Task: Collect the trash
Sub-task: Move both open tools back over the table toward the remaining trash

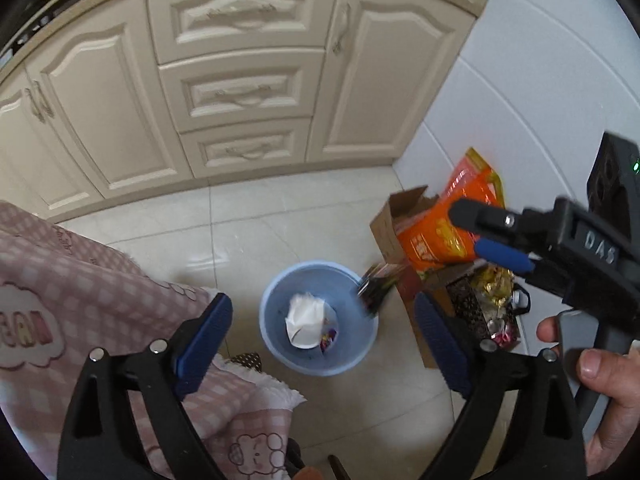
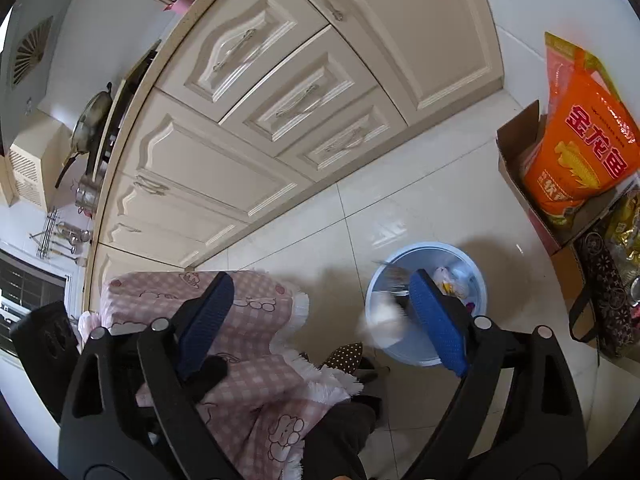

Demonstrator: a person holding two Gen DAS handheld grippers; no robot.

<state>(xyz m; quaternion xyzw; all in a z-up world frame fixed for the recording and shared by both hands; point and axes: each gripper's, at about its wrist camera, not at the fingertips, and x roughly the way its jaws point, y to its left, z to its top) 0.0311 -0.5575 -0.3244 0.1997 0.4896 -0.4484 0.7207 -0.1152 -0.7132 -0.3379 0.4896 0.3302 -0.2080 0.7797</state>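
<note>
below, blurred wrapper at bin rim, clear of both spread jaws

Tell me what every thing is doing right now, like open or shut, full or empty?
Left gripper: open, holding nothing.
Right gripper: open, holding nothing.
Blue bin: upright on the floor, no lid, some trash inside.
White tissue: crumpled, lying in the bin.
Dark wrapper: blurred, at the bin's rim.
Cardboard box: flaps open.
Orange bag: standing in the box.
Cabinet drawers: shut.
</note>
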